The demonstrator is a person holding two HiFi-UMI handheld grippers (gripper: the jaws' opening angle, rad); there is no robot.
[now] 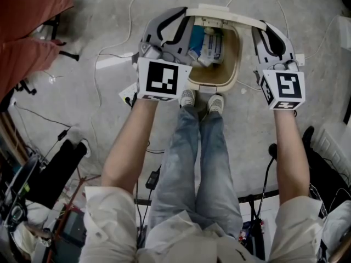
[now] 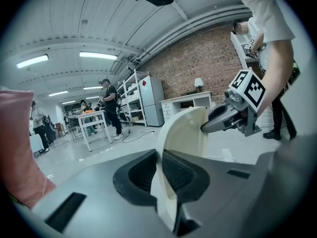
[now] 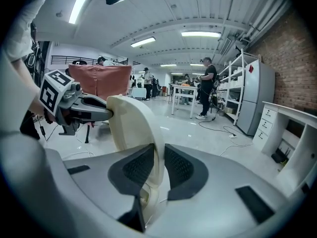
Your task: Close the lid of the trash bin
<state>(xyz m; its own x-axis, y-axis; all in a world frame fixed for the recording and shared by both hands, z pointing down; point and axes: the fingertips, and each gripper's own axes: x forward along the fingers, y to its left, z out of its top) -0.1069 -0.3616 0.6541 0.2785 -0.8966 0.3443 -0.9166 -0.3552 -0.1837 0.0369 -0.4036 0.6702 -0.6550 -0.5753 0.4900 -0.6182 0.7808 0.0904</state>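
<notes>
Lid (image 1: 230, 14) cream; bin (image 1: 236, 64) beige; L tongs (image 2: 159, 168), R tongs (image 3: 159, 165) grey, blk pads (image 2: 182, 173); cubes (image 1: 163, 80) b/w squares.

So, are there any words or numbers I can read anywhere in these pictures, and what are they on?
No text here can be read.
Marker cubes: only black-and-white square patterns, not letters or numbers.
Packets inside the trash bin: print too small and blurred to read.
Red sticker on the fridge: too small to read.
</notes>
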